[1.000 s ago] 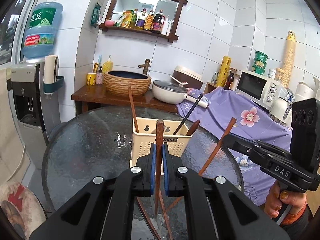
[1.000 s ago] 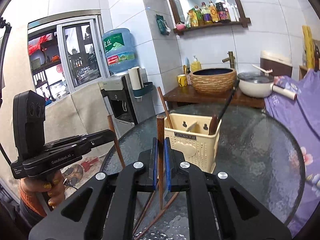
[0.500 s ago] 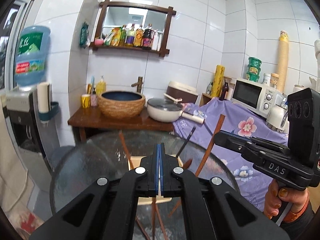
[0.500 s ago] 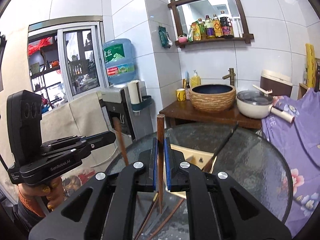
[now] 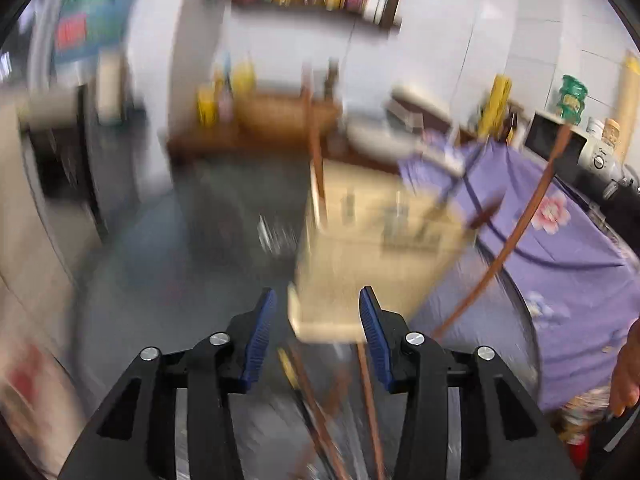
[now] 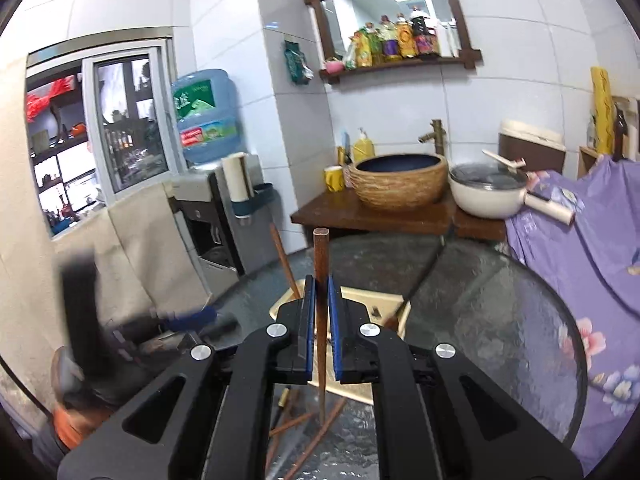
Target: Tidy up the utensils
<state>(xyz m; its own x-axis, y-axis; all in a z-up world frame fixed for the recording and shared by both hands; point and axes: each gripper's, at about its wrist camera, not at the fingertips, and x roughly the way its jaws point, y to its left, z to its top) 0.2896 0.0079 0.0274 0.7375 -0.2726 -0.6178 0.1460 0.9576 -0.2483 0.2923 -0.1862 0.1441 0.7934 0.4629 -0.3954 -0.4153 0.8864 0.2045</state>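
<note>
The right gripper [image 6: 319, 330] is clamping 1 upright wooden chopstick [image 6: 320, 258] directly above the beige utensil basket [image 6: 362, 300]; the left gripper [image 5: 318, 332] is opening, empty, over loose chopsticks [image 5: 370, 400] lying lengthwise below it.

my left wrist camera sits just behind my left gripper [image 5: 318, 322] and looks forward and down along its fingers, close over the cream utensil basket [image 5: 372, 248] on the round glass table [image 5: 168, 264]; its picture is heavily smeared. my right wrist camera rides behind my right gripper [image 6: 319, 322], faces more level, and sees the same basket [image 6: 356, 300] and table [image 6: 500, 320] from slightly further back and to the right. both views share the wooden counter [image 6: 384, 216] and the mirror shelf [image 6: 394, 66] on the tiled back wall.
</note>
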